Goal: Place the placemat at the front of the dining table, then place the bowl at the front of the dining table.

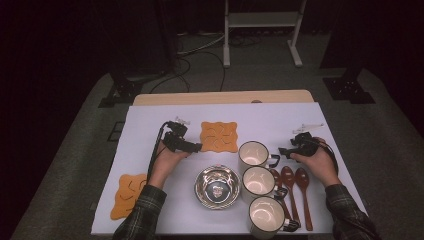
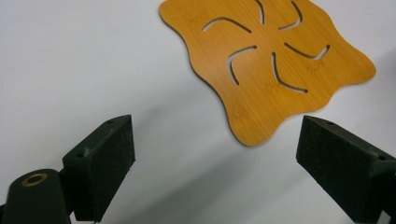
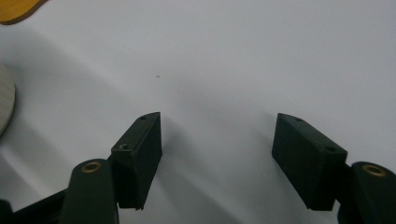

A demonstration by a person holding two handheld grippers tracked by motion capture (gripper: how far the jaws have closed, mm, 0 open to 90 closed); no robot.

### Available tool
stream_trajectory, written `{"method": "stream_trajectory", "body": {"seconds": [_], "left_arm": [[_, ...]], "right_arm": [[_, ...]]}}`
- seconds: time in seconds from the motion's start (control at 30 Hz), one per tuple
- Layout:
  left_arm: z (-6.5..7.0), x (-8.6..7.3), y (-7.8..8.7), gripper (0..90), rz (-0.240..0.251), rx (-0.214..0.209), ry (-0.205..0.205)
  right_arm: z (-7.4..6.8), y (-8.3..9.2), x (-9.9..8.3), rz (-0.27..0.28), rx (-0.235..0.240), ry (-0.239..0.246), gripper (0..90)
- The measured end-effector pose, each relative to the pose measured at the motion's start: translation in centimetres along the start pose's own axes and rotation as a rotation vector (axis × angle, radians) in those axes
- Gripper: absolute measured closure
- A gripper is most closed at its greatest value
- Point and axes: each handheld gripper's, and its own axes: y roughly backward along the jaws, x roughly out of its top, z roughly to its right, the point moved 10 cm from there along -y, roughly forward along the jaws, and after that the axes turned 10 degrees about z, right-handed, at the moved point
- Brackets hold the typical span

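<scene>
Two claws spread over a white table [image 1: 150, 125]

The orange mat [image 1: 219, 136] lies flat at the table's middle, just beside the left gripper [image 1: 196, 146], whose jaws gape with nothing between them. The right gripper [image 1: 285, 151] is wide and empty near three mugs [image 1: 258, 180], a steel bowl [image 1: 217, 187] and wooden spoons [image 1: 295, 182].

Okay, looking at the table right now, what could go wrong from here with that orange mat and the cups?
The left gripper is open beside the flat orange mat, which lies flush on the white table cover; its jaws may slide over the thin edge or push the mat away. The right gripper, also open, sits close to the nearest cup; a sideways move might knock it toward the other cups and the spoons.
</scene>
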Motion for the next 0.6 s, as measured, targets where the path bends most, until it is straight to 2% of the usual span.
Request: {"method": "stream_trajectory", "body": {"seconds": [0.1,0.33,0.6], "left_arm": [[0.1,-0.2,0.2,8.8,0.001,0.005,-0.01],[0.3,-0.5,0.7,7.6,0.005,-0.002,-0.005],[0.8,-0.7,1.8,7.6,0.038,-0.017,0.002]], "right_arm": [[0.0,0.0,0.0,0.0,0.0,0.0,31.1],[0.0,0.0,0.0,0.0,0.001,0.0,31.1],[0.0,0.0,0.0,0.001,0.0,0.0,31.0]]}}
